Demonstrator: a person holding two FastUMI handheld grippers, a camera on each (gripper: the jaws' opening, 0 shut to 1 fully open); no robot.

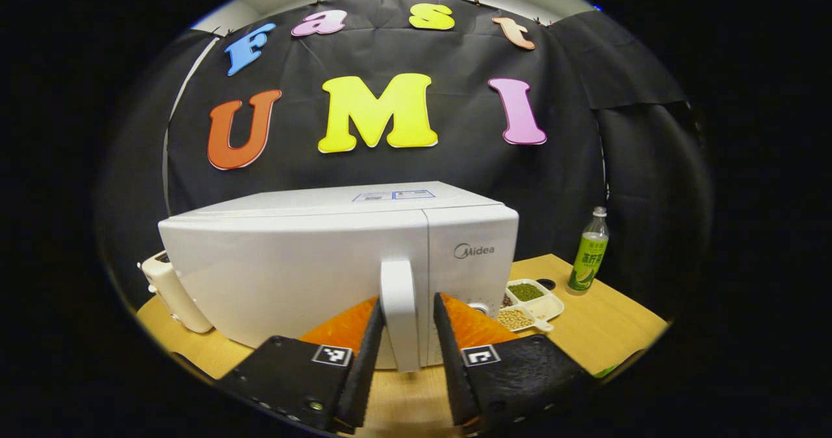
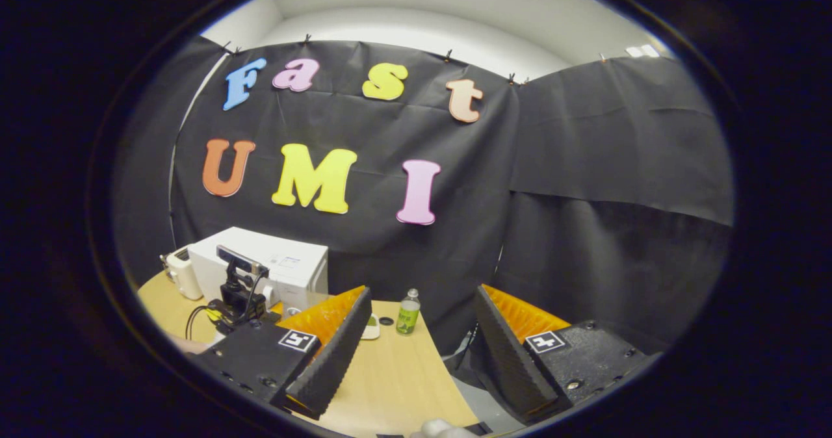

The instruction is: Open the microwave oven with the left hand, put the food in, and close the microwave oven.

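Observation:
The white microwave (image 1: 292, 262) stands on the wooden table (image 1: 604, 327) with its door closed. Its upright white handle (image 1: 398, 314) sits between the fingers of my left gripper (image 1: 407, 301), which is open. The left finger lies against the handle, and a small gap shows on the right side. A white sectioned dish of beans (image 1: 530, 305) lies just right of the microwave. My right gripper (image 2: 422, 292) hangs wide open over the table's right edge, holding nothing. The right gripper view shows the microwave (image 2: 273, 266) far off to the left, with the left gripper (image 2: 237, 298) in front of it.
A green drink bottle (image 1: 588, 253) (image 2: 408, 312) stands at the back right of the table, with a small dark cap beside it. A small white appliance (image 1: 172, 292) (image 2: 182, 274) sits left of the microwave. Black cloth walls close off the back and right.

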